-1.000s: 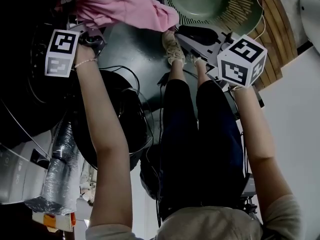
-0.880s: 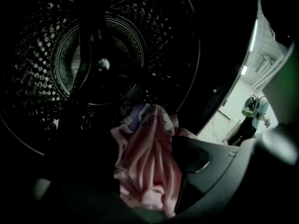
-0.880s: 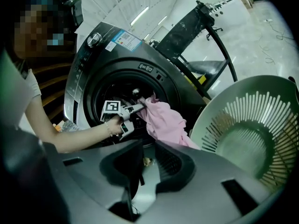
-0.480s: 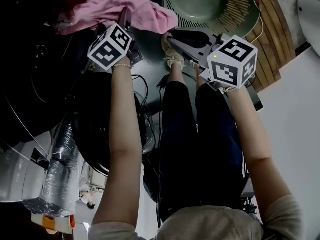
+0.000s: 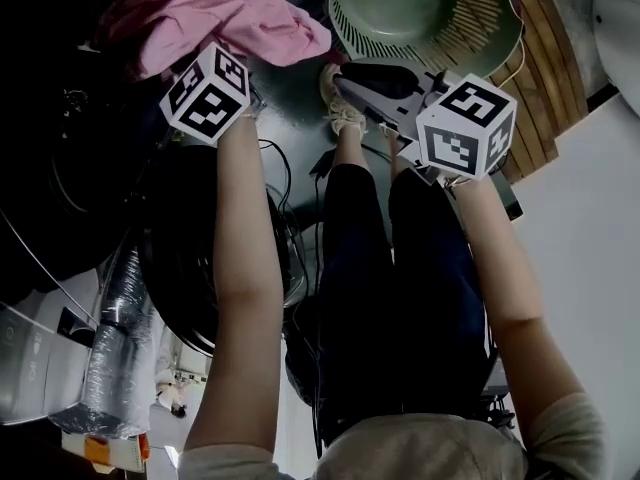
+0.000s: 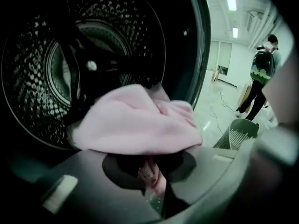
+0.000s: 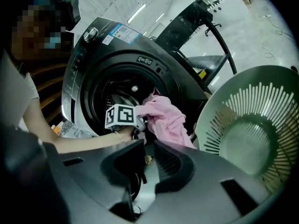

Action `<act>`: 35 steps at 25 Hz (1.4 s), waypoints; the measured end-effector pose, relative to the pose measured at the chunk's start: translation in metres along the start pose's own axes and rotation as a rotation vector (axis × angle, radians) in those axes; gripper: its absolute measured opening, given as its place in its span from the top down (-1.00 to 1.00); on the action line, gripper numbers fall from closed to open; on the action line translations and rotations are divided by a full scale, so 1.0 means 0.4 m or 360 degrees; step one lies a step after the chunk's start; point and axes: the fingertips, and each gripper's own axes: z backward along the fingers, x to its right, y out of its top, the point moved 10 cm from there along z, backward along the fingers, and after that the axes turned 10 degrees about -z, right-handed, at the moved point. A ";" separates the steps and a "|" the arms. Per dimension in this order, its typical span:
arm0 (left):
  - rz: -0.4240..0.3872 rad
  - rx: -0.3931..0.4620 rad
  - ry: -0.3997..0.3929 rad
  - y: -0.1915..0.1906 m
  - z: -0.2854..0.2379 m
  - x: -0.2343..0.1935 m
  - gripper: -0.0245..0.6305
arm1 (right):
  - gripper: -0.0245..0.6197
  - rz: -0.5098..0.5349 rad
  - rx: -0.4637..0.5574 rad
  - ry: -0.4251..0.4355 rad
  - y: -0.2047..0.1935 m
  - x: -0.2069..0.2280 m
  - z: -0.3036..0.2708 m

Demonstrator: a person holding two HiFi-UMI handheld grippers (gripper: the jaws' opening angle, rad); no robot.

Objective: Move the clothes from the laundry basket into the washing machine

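Drum (image 6: pixel 42 55) behind; pink garment (image 6: pixel 135 125) lies crosswise, apparently folded.

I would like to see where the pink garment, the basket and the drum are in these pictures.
pink garment (image 6: pixel 135 125): left gripper view, middle of the bunched cloth.
basket (image 7: pixel 219 129): right gripper view, slotted inner wall.
drum (image 6: pixel 32 83): left gripper view, perforated wall.

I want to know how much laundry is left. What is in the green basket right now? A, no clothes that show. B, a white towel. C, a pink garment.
A: the green basket shows only its bare slotted wall and bottom, while the pink garment hangs at the open door of the washing machine.
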 end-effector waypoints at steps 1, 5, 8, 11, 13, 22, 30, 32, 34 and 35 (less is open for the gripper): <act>-0.0031 0.0086 0.0025 0.026 0.014 -0.019 0.71 | 0.69 0.0000 0.0007 -0.0002 0.004 0.000 0.001; -0.0124 0.0337 0.0210 0.133 0.034 -0.124 0.71 | 0.70 0.0002 0.0031 0.0011 0.013 -0.010 0.001; -0.0105 0.0489 0.0378 0.212 0.032 -0.191 0.71 | 0.70 -0.0009 0.0038 0.0015 0.013 -0.011 -0.004; -0.0028 0.0516 0.0384 0.228 0.004 -0.206 0.70 | 0.70 -0.0021 0.0036 0.0016 0.007 -0.007 -0.008; 0.0049 0.0342 0.0293 0.201 -0.043 -0.188 0.53 | 0.70 -0.0018 0.0033 0.0015 0.006 -0.005 -0.011; 0.0420 0.0141 0.0286 0.096 0.049 -0.143 0.00 | 0.70 -0.0022 0.0026 0.0017 0.010 -0.002 -0.016; -0.0024 -0.0111 0.0061 -0.055 0.017 0.046 -0.24 | 0.70 0.0029 -0.0010 0.0023 0.003 -0.007 -0.035; -0.0145 -0.0126 0.0095 -0.049 -0.031 0.055 -0.26 | 0.70 0.0030 -0.0024 0.0017 -0.002 0.002 -0.030; -0.0201 -0.0159 0.0108 -0.039 -0.078 0.051 -0.26 | 0.70 0.0027 -0.0033 0.0010 -0.005 0.012 -0.025; -0.0202 -0.0175 0.0102 -0.035 -0.095 0.044 -0.26 | 0.70 0.0025 -0.0037 0.0006 -0.006 0.015 -0.022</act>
